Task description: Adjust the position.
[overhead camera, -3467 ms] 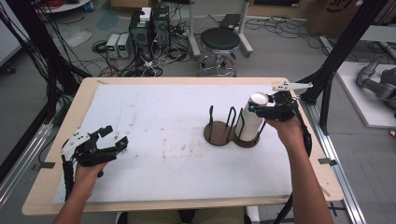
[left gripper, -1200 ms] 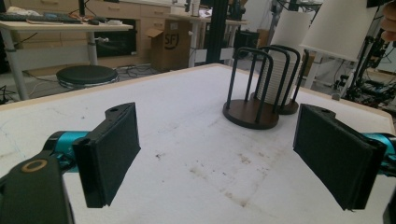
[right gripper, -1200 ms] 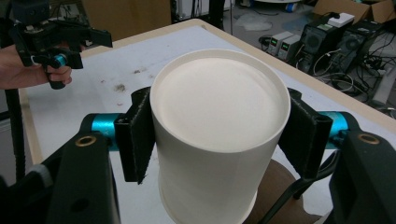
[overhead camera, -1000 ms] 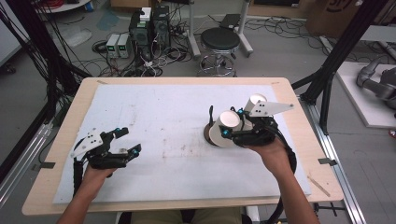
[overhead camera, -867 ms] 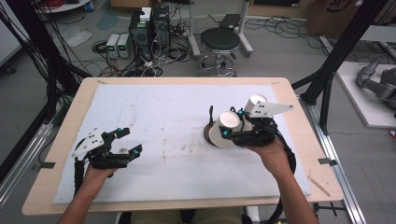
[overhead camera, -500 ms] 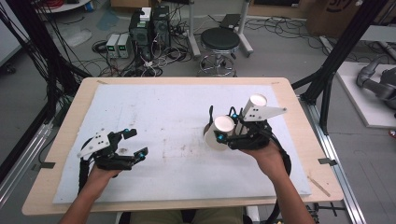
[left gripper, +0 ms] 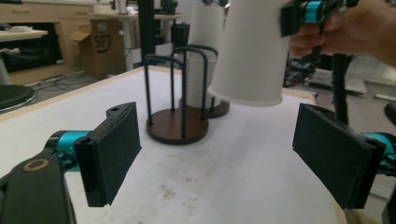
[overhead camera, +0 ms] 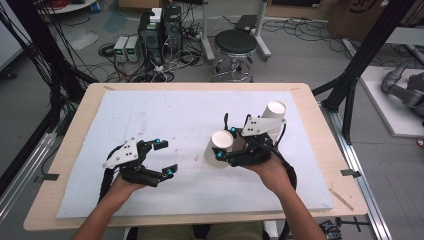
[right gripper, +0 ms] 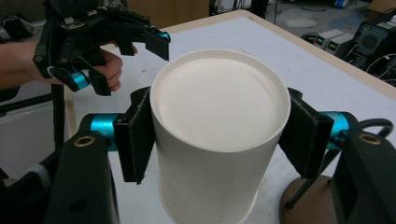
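My right gripper [overhead camera: 226,145] is shut on a white paper cup [overhead camera: 216,148], which it holds tilted above the middle of the table. In the right gripper view the black pads [right gripper: 135,135] press on both sides of the cup [right gripper: 219,93]. Behind it, a stack of white cups [overhead camera: 274,116] stands in a black wire holder on a brown base [left gripper: 177,127]. My left gripper [overhead camera: 166,158] hovers open to the left of the cup, jaws pointing at it. In the left gripper view the cup [left gripper: 247,51] hangs above and beyond the wide-apart jaws of that gripper [left gripper: 224,158].
A white mat [overhead camera: 165,115] covers the wooden table [overhead camera: 75,145]. Off the far edge stand a black stool [overhead camera: 236,42], boxes of electronics and loose cables. Black frame posts [overhead camera: 365,55] rise at the right.
The right gripper has carried the cup from the stack leftward and toward the table's middle. The left gripper has moved right, toward the cup, and stays open.
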`<state>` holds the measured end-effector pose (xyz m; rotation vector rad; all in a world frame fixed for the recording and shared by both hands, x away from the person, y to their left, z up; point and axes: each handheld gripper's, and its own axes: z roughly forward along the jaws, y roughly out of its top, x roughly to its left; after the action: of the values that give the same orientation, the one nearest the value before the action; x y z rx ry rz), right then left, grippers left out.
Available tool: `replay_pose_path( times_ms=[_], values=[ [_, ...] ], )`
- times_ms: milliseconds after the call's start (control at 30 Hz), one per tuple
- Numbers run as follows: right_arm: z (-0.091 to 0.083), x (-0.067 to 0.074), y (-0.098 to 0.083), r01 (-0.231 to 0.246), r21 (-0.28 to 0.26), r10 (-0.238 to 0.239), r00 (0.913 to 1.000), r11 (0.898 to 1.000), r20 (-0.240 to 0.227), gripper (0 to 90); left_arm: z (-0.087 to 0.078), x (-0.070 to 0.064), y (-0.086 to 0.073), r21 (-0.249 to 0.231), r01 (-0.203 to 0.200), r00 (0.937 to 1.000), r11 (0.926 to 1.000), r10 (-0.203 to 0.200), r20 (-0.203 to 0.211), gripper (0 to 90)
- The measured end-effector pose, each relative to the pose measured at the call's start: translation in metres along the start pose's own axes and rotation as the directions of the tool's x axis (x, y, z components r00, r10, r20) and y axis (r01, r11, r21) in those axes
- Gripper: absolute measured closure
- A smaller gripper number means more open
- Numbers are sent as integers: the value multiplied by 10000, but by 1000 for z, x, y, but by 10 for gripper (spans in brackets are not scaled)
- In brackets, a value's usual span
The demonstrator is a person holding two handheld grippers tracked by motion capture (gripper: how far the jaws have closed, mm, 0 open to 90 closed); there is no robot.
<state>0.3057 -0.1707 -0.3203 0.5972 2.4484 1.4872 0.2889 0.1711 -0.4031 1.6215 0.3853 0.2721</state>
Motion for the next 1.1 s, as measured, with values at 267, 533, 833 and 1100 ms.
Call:
replay_pose_path(
  times_ms=[267,533,833,1100],
  values=[
    [9,4,3,45,19,-45,9996,10000,-264,347,23,-2,2,25,-70,9987,10000,69,513,148],
    [15,8,4,51,63,-48,9992,10000,-401,346,51,-8,4,203,-307,9946,9993,285,1003,146],
    [15,9,4,-9,-52,6,9984,10000,-570,346,68,-10,-2,396,-411,9923,9984,362,1181,145],
    [17,13,3,-242,-243,219,9956,9994,-909,348,77,-13,-4,447,-455,9894,9980,388,1400,146]
  ],
)
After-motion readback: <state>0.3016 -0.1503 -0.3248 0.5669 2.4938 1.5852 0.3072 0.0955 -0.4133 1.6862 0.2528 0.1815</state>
